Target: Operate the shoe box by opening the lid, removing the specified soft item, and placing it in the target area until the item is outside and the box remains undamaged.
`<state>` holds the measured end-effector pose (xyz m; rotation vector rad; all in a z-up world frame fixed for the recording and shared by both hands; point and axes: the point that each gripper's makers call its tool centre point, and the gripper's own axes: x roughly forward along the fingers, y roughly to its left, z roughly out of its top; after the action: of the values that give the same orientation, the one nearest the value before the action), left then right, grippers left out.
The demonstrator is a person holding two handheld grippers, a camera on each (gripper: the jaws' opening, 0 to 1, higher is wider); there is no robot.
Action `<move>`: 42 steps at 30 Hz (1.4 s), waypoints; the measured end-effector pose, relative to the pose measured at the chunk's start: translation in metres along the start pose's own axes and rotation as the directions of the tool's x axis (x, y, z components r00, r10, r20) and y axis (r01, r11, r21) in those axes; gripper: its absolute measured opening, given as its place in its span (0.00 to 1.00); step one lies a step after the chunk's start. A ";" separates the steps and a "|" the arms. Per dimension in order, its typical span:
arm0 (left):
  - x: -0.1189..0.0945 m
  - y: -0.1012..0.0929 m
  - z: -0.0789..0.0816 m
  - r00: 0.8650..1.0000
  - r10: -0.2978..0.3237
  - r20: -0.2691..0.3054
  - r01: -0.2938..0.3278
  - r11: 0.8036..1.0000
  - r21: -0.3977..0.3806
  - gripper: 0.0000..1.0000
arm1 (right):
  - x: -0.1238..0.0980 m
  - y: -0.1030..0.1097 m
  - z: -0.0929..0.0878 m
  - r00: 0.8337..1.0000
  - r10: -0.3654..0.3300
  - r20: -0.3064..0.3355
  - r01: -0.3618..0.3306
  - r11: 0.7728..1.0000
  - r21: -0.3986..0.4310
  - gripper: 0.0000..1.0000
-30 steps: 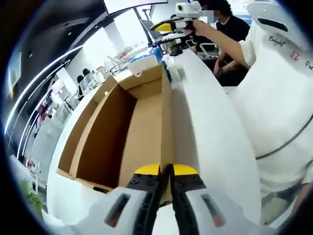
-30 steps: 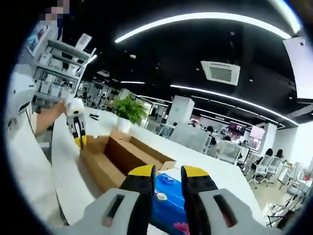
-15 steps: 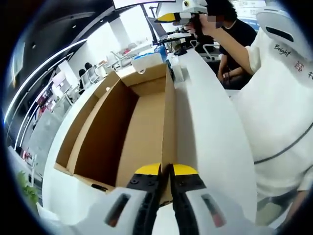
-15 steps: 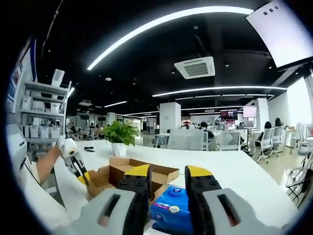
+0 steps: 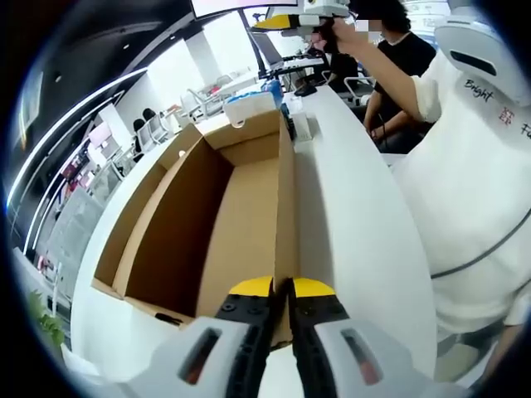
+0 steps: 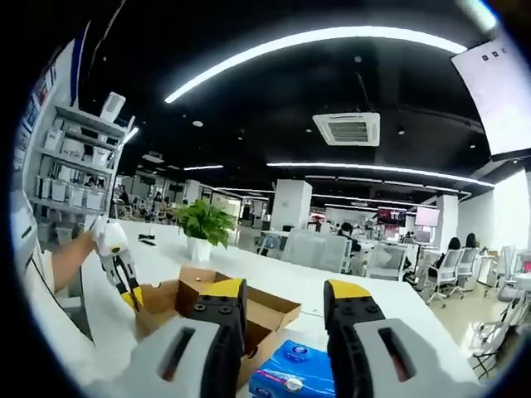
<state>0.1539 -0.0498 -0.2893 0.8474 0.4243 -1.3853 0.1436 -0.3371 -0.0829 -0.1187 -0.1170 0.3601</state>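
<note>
Left gripper view: left claw (image 5: 280, 288) pinches the open box's (image 5: 241, 207) wall at 6 o'clock; right claw (image 6: 284, 292), spread above the tissue pack (image 6: 292, 381), should leave it on the counter (image 5: 357, 215).

the left gripper view looks close along the open shoe box (image 5: 224, 215); the right gripper view faces it from the far end, higher; both share this box (image 6: 265, 311).
</note>
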 end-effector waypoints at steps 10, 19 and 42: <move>0.001 -0.002 0.000 1.000 -0.028 -0.012 0.028 0.999 -0.018 0.04 | 0.021 0.000 0.027 0.997 0.053 -0.052 -0.051 0.998 0.034 0.30; 0.000 -0.001 0.000 0.998 -0.068 -0.003 0.068 0.997 -0.028 0.03 | 0.050 -0.023 0.042 0.997 -0.056 -0.060 0.055 0.998 -0.018 0.45; 0.001 -0.001 -0.002 0.990 -0.141 -0.026 0.137 0.983 -0.123 0.01 | 0.136 -0.048 0.032 0.956 -0.058 -0.289 0.076 0.996 0.054 0.44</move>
<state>0.1531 -0.0495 -0.2915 0.7545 0.5981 -1.4589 0.2823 -0.3305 -0.0318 -0.1013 0.1782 0.2751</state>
